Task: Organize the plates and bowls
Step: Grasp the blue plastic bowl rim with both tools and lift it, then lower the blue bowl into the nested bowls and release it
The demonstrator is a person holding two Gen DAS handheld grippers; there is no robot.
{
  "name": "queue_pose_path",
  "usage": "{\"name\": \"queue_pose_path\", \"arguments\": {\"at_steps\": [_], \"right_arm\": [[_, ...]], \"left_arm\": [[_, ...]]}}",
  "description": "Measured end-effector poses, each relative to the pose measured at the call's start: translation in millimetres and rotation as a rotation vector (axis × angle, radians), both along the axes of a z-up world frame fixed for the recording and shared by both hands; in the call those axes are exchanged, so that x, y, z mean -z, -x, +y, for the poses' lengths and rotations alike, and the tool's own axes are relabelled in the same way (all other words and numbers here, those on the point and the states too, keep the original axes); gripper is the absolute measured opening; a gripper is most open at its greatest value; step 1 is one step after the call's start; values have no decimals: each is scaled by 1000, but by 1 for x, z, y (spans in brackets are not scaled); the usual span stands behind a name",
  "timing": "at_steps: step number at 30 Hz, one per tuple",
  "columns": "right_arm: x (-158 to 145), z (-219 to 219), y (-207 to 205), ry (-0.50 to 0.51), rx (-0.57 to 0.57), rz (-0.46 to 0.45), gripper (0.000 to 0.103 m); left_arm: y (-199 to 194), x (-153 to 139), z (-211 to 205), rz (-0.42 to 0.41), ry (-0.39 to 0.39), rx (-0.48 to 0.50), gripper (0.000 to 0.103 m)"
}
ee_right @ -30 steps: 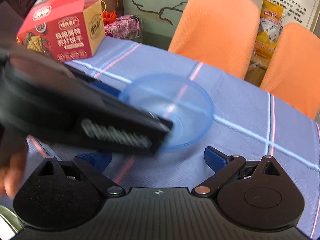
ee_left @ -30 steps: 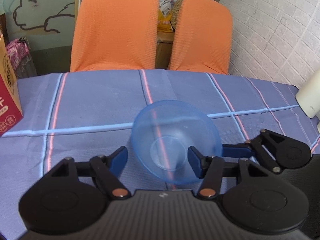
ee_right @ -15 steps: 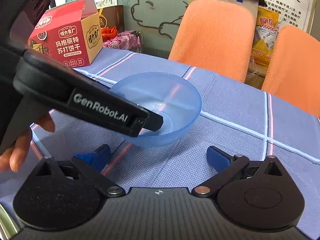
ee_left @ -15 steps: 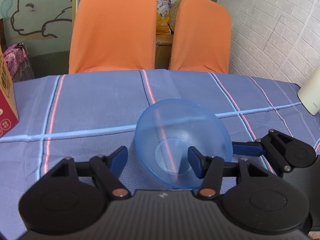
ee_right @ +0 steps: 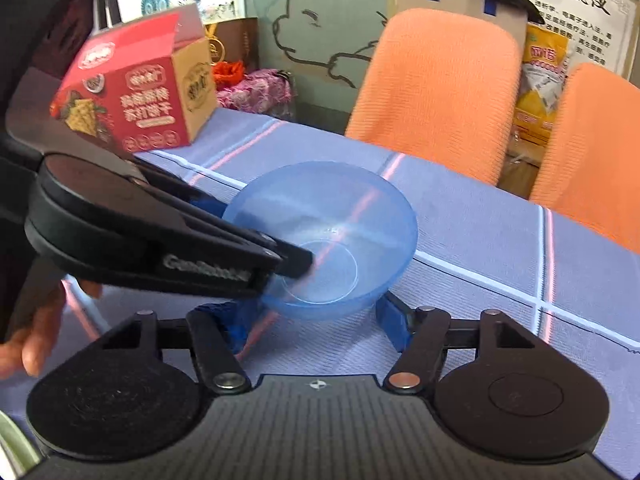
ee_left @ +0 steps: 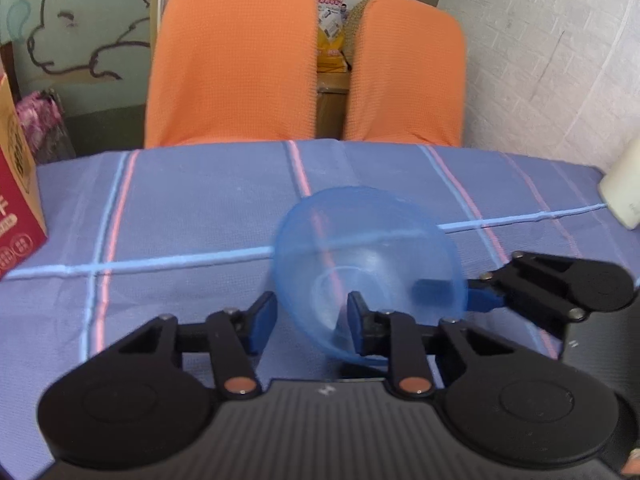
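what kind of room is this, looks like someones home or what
Probably a home dining area: a table under a blue striped tablecloth, two orange-covered chairs pulled up to it, and a red cracker box on top.

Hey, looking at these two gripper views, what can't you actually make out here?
- Whether the left gripper pinches the blue bowl: both views, motion blur and the translucent wall hide the contact.
- Whether the bowl rests on the tablecloth or is lifted: underside hidden by both grippers.
- The red box: left wrist view, cut by the left edge.
- The white object: left wrist view, cut by the right edge.
- Any plates: none in view.
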State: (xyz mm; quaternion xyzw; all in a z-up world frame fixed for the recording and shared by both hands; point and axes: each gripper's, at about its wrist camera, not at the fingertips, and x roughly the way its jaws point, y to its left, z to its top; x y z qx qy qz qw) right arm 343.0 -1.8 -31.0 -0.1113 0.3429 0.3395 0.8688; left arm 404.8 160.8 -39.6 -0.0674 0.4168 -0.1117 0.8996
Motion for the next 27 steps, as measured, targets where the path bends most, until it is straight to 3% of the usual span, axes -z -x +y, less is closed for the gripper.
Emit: {"name": "queue_pose_path", "arguments": {"at_steps": [2, 8, 15, 20, 27], "right_arm": [[-7, 0, 8, 8, 0, -36, 52], [-35, -19, 40, -24, 8, -82, 52], [-69, -61, 109, 9, 5, -87, 52], [-74, -98, 161, 73, 52, -66, 53], [-60, -153, 201, 82, 144, 29, 53]], "left_arm": [[9, -9, -4, -34, -22, 1, 25], [40, -44, -14, -53, 21, 26, 24], [103, -76, -65, -67, 23, 95, 24], [154, -77, -122, -70, 11, 176, 25], [204, -53, -190, -9, 12, 293, 26]]}}
